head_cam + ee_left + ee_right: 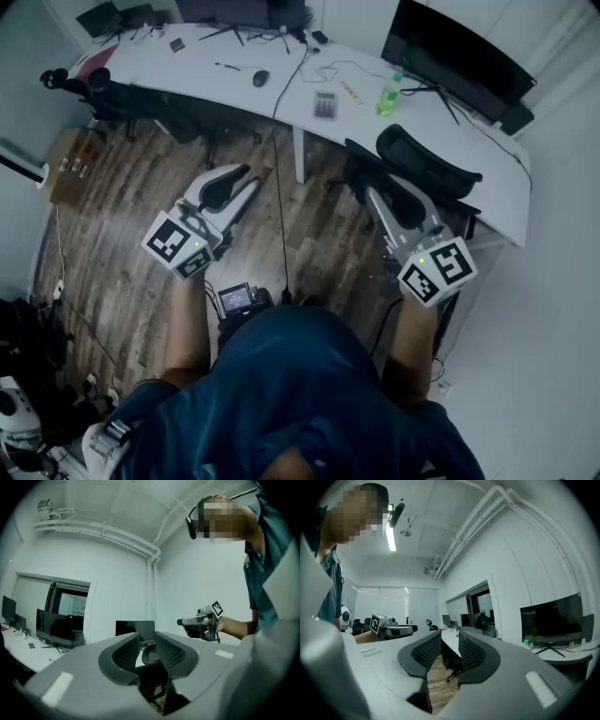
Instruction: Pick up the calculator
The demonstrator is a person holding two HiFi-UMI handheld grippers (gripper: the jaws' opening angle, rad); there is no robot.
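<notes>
The calculator [324, 104], a small grey slab with dark keys, lies on the white desk [187, 66] far ahead of both grippers. My left gripper [228, 190] hangs level over the wooden floor, its jaws a narrow gap apart with nothing between them. The right gripper [382, 195] is held level too, beside a black chair, jaws slightly apart and empty. In the left gripper view the left gripper [147, 648] frames a chair and a monitor, and the right gripper [199, 623] shows off to the right. I cannot pick out the calculator in either gripper view.
A green bottle [388, 95], a mouse [261, 78] and cables lie on the desk, with a dark monitor [459, 56] at the right. Black office chairs [427, 161] stand before the desk. A cable runs down the floor [281, 244].
</notes>
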